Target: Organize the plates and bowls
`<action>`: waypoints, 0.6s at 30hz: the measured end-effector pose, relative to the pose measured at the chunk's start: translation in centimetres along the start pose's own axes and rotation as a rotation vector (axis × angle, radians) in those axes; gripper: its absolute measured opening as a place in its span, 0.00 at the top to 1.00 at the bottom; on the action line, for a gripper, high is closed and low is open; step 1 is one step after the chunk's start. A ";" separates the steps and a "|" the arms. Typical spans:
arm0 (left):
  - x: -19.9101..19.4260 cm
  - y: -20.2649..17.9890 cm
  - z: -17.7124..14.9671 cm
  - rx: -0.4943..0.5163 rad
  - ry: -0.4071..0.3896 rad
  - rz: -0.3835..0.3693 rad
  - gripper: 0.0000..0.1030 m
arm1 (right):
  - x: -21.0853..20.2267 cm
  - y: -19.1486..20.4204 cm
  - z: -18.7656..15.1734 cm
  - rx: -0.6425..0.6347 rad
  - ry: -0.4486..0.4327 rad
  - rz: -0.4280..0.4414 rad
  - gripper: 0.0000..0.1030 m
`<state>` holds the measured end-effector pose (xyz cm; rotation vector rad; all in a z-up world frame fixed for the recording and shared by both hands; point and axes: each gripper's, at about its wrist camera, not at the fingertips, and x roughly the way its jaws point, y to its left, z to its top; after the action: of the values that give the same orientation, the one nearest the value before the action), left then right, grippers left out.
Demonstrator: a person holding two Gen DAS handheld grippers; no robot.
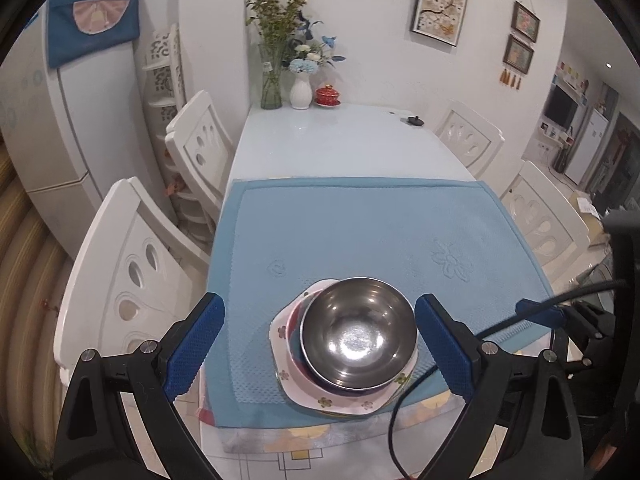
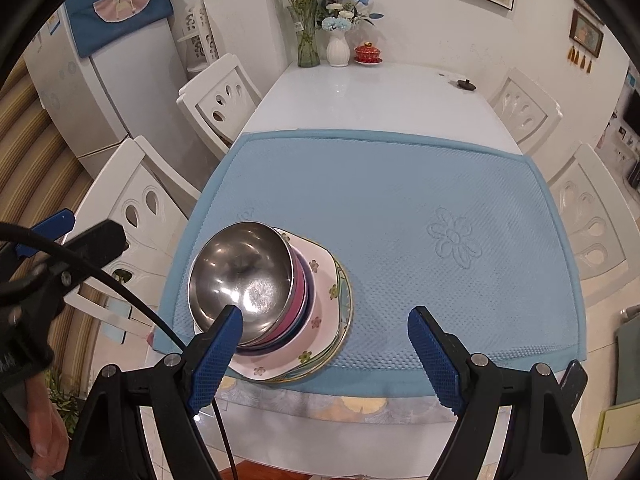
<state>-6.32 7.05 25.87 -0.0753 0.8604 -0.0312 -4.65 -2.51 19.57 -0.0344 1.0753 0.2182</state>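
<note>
With the steel bowl [image 1: 357, 334] nested on coloured bowls and floral plates [image 2: 320, 320] near the blue mat's [image 1: 360, 224] front edge, the left gripper [image 1: 318, 340] and right gripper [image 2: 324, 354], both wide open and empty, should withdraw without nudging the stack.

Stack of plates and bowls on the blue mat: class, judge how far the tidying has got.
Done: the steel bowl sits nested on a pink bowl, atop a floral plate and a round plate, one pile on the blue mat. In hand: nothing; left gripper and right gripper are open. Left: no loose dishes visible.
</note>
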 end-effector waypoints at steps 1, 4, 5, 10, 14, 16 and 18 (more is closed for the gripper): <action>0.0 0.0 0.0 -0.001 -0.001 0.006 0.07 | 0.0 0.0 0.0 0.001 -0.001 0.000 0.20; -0.2 0.2 0.1 -0.005 -0.017 0.021 0.07 | 0.0 0.0 0.0 0.006 -0.004 0.004 0.20; -0.4 0.2 0.1 -0.003 -0.030 0.032 0.07 | 0.0 0.0 -0.1 0.009 -0.005 0.007 0.20; -1.0 -0.3 0.4 0.043 -0.100 0.166 0.07 | -0.2 0.1 0.0 0.006 -0.011 -0.003 0.20; -1.3 -0.6 0.5 0.083 -0.118 0.221 0.07 | -0.6 -0.1 -0.1 0.022 -0.035 0.013 0.20; -1.5 -0.5 0.6 0.082 -0.125 0.226 0.07 | -0.8 -0.3 -0.1 0.032 -0.045 0.015 0.20; -1.8 -0.3 0.7 0.079 -0.138 0.238 0.07 | -0.8 -0.5 0.0 0.038 -0.050 0.012 0.20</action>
<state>-7.03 6.88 27.72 0.0985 0.7252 0.1618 -4.95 -3.09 20.25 0.0118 1.0297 0.2085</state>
